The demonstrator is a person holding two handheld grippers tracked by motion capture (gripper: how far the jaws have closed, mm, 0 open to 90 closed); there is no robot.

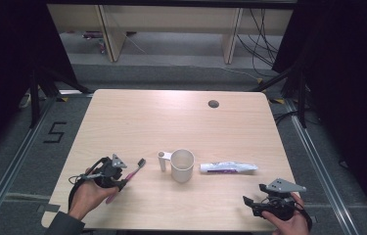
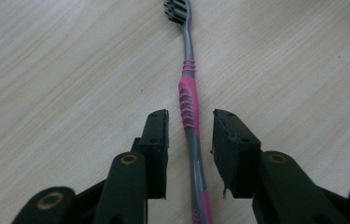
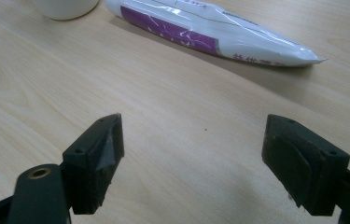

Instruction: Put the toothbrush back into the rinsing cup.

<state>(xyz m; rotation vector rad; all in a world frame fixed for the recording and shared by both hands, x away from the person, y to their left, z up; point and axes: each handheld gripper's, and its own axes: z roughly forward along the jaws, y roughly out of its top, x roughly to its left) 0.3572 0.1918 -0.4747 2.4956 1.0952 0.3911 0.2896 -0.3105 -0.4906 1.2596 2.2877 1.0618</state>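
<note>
In the high view, the tabletop (image 1: 137, 117) is light wood with a small dark hole (image 1: 214, 104) near its far edge. The left gripper (image 1: 122, 180) is near the near left corner, and the pink and grey toothbrush (image 1: 134, 171) lies there at a slant, its bristle head pointing toward the middle of the tabletop. A white mug (image 1: 181, 165) stands about the middle, closer to the near edge, with its handle toward the left side. Just beside the mug, on the right, a white and purple toothpaste tube (image 1: 228, 167) lies flat. The right gripper (image 1: 252, 195) is at the near right corner, well apart from the tube. From this height the gap between the jaws is too small to judge.

The left gripper view gives what the high view cannot: the toothbrush (image 2: 188, 100) lies on the wood between the two black jaws of the left gripper (image 2: 190, 122). The jaws stand rather narrow, but a thin gap is visible on each side of the handle, so the pads do not press on it.

In the right gripper view, the right gripper (image 3: 192, 135) has its jaws wide apart with bare wood between them. The toothpaste tube (image 3: 210, 32) lies farther off, and the bottom of the mug (image 3: 65, 7) is at the top edge.
</note>
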